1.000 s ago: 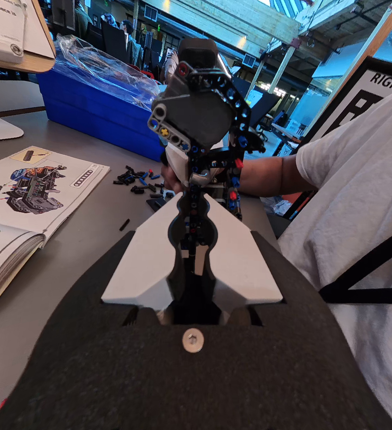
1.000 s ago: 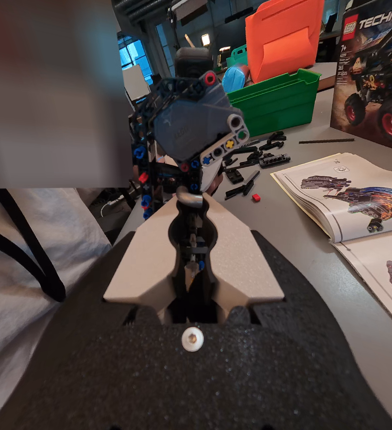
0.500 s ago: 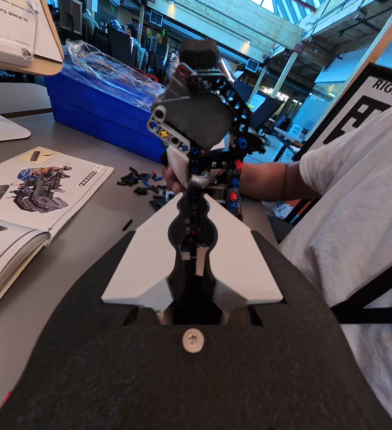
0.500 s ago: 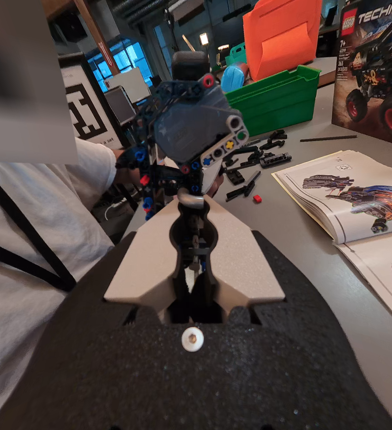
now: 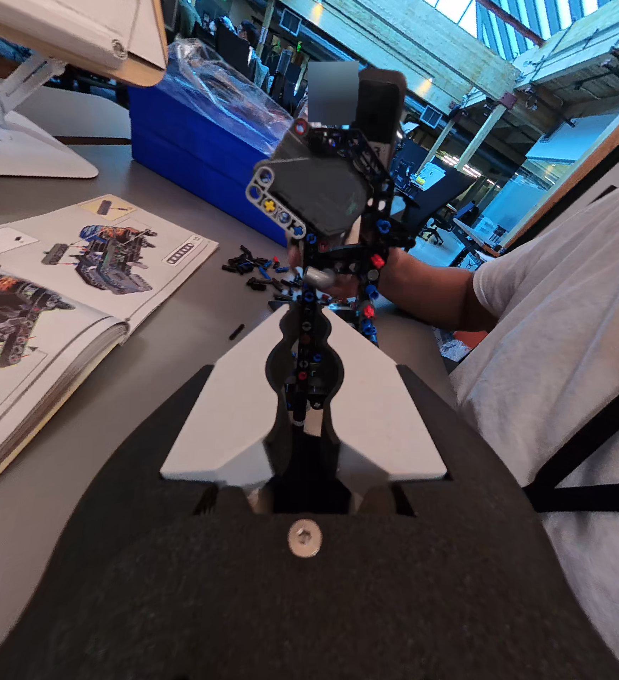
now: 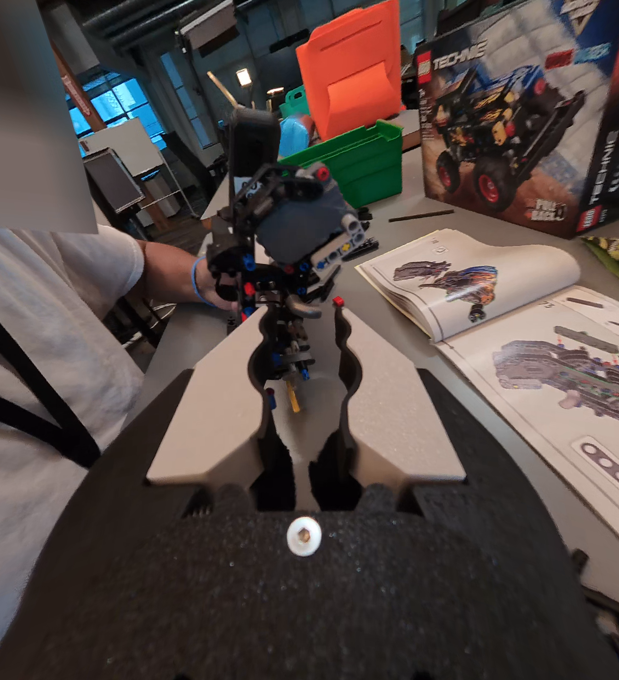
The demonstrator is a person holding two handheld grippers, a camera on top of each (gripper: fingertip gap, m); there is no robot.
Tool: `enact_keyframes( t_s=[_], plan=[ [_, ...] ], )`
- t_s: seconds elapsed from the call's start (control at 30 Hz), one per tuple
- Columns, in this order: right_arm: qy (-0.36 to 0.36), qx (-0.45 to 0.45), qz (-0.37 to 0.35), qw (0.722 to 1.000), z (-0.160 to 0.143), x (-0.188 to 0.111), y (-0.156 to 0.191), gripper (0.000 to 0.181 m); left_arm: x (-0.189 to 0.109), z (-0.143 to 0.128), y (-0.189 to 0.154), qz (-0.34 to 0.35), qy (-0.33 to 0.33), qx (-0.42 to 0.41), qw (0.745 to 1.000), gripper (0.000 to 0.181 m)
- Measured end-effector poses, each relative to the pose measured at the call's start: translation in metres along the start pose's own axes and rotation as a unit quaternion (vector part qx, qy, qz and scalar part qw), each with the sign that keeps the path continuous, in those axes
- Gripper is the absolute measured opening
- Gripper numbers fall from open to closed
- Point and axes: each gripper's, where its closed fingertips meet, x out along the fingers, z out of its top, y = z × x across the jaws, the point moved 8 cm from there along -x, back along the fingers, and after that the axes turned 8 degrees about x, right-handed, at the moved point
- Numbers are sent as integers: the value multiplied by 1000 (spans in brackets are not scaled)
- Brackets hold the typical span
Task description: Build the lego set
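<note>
Between the fingers of the left gripper (image 5: 306, 320) stands the half-built lego model (image 5: 322, 191), raised above the grey table (image 5: 175, 349). This gripper is clenched on the thin black frame at the lower end of the model. The right gripper (image 6: 300, 316) has its fingers spread apart; the same model (image 6: 293, 235) sits in the gap, close against the left finger and clear of the right one, so I judge that this gripper has no hold on it.

As far as the pictures show, the build is somewhere in the middle. The frame already carries 1 large dark grey panel, 1 light grey beam and many blue and red pins, but it has no wheels and no body like the truck on the box (image 6: 513, 121). The instruction booklet (image 6: 521, 331) lies open to the right of the grippers, with pages left under it.

I count 1 model, 2 grippers, 1 booklet and 1 box. Bins are 2: 1 blue bin (image 5: 205, 147) and 1 green bin (image 6: 355, 165). Loose pieces lie in 1 small heap (image 5: 260, 268) on the table, too many and too small to count. 1 small red piece (image 6: 338, 301) lies on the table near the tip of the right gripper.
</note>
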Motion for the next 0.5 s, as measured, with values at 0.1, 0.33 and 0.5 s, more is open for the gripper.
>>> enact_keyframes(
  t_s=[0.1, 0.33, 0.5],
  plan=[
    [-7, -10, -24, 1000, 3, -4, -3, 31, -2, -2, 10, 26, 3, -23, 999, 5],
    [31, -18, -61, 998, -2, 8, 0, 46, -7, -6, 28, 88, 16, -77, 993, 6],
    [104, -2, -110, 989, -16, 33, 8, 77, -9, -10, 34, 116, 11, -115, 987, 6]
  ],
)
